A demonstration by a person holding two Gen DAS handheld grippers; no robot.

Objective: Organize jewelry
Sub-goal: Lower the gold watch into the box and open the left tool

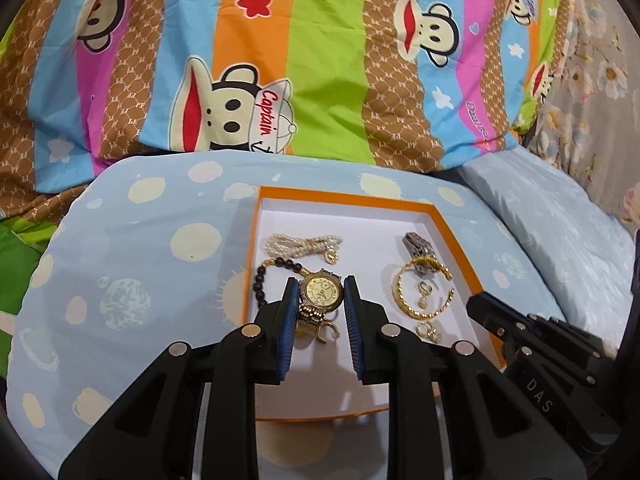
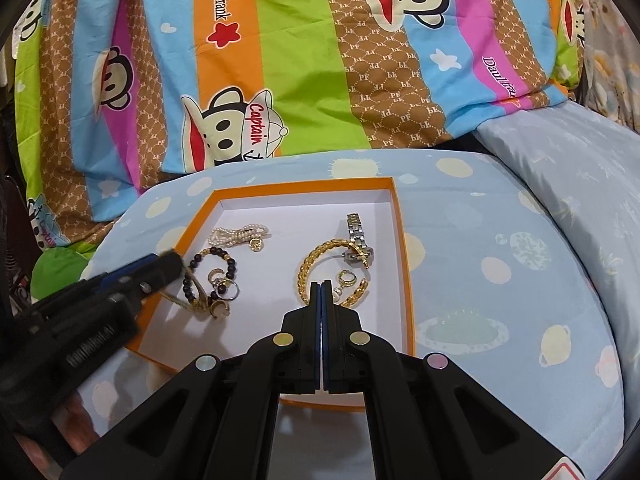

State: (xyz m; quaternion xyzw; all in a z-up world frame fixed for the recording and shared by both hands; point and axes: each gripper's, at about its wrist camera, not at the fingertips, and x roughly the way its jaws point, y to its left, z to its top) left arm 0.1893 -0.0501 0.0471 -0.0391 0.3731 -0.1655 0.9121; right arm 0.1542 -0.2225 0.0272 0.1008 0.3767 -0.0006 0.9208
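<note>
An orange box (image 1: 344, 196) with a white floor lies on a pale blue spotted cushion (image 1: 132, 280). My left gripper (image 1: 322, 288) is shut on a gold watch (image 1: 322, 294), face between the blue pads, strap hanging down. Under it lie a pearl strand (image 1: 304, 242) and a dark bead bracelet (image 1: 260, 284). A silver watch (image 2: 356, 228), a gold chain bangle (image 2: 316, 258) and small earrings (image 2: 348, 280) occupy the box's right half. My right gripper (image 2: 322, 284) is shut and empty, just in front of the bangle. The left gripper (image 2: 172, 262) shows blurred over the box's left rim.
A striped cartoon-monkey quilt (image 1: 320, 60) is bunched up behind the cushion. A second pale blue pillow (image 2: 560, 168) lies to the right. Several rings (image 2: 224, 284) sit beside the bead bracelet (image 2: 232, 264). The box's near floor (image 2: 256, 340) is bare white.
</note>
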